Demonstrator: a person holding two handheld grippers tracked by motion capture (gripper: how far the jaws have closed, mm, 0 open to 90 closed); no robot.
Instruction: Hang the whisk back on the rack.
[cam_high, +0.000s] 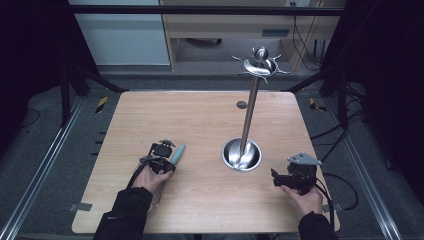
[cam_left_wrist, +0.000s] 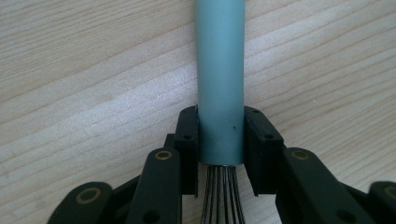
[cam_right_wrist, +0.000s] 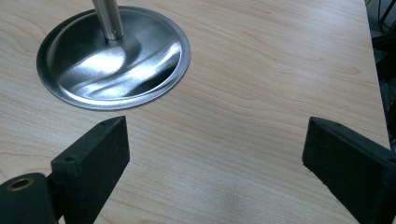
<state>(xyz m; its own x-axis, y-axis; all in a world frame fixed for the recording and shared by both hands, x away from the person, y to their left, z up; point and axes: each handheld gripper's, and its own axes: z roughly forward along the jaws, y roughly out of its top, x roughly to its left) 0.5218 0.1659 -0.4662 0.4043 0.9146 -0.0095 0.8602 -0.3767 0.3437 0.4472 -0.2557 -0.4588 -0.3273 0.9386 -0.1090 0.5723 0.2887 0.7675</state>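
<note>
One wooden table (cam_high: 200, 120); one steel utensil stand (cam_high: 248, 117) with a single pole and one round base (cam_right_wrist: 114, 58); one whisk with a blue-grey handle (cam_left_wrist: 220, 79); two hand-held grippers, left gripper (cam_left_wrist: 220, 154) and right gripper (cam_right_wrist: 217, 154).

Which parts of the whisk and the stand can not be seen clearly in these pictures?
- Whisk wires: left gripper view, cut off by the bottom edge; high view, covered by the left gripper and hand.
- Stand hooks: high view, too small to count; right gripper view, pole cut off by the top edge.
</note>
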